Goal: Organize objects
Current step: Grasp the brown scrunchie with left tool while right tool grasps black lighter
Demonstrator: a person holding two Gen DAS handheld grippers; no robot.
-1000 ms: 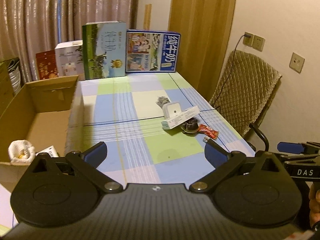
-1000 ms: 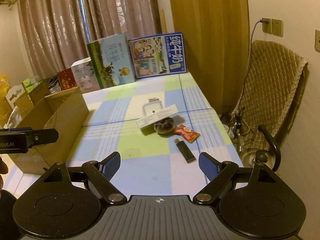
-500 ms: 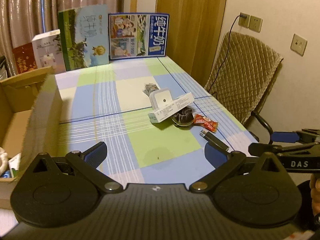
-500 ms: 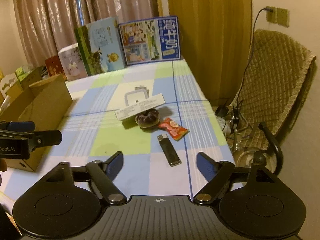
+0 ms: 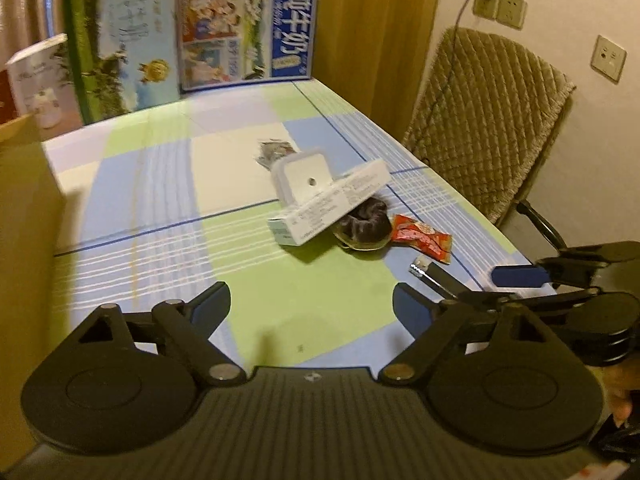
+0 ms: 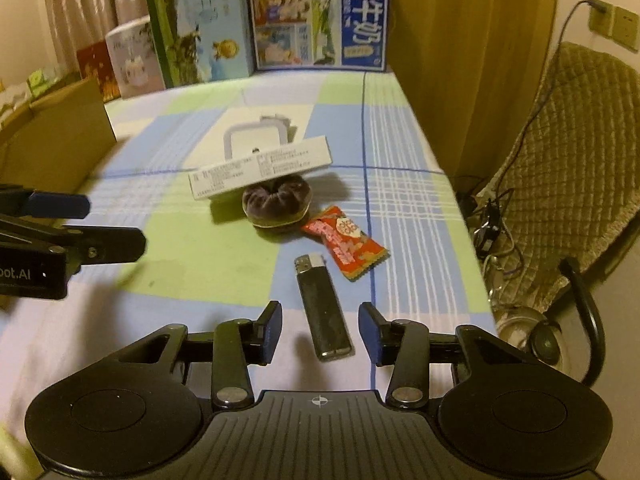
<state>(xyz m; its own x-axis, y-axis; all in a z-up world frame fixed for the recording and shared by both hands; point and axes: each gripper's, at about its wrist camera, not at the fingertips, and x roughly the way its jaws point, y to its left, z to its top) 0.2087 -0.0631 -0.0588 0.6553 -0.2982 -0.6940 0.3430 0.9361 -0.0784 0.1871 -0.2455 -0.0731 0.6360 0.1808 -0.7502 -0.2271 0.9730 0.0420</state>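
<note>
On the checked tablecloth (image 6: pixel 192 248) lie a black lighter (image 6: pixel 323 308), a red snack packet (image 6: pixel 345 243), a dark velvet scrunchie (image 6: pixel 277 200), a long white box (image 6: pixel 260 166) resting over it, and a white square container (image 6: pixel 256 141). My right gripper (image 6: pixel 320 334) is open, its fingers on either side of the lighter's near end without touching it. My left gripper (image 5: pixel 312 304) is open over the green patch, short of the white box (image 5: pixel 330 208) and scrunchie (image 5: pixel 366 222). The lighter (image 5: pixel 436 278) and packet (image 5: pixel 422 237) lie to its right.
A cardboard box (image 6: pixel 52 136) stands at the table's left edge. Milk cartons and gift boxes (image 6: pixel 318 20) line the far end by the curtain. A padded chair (image 6: pixel 576 152) with cables stands right of the table. The right gripper (image 5: pixel 520 276) shows in the left wrist view.
Both grippers have moved forward and lower toward the objects. The right gripper's fingers have narrowed and now flank the lighter. The left view swung right, away from the cardboard box.
</note>
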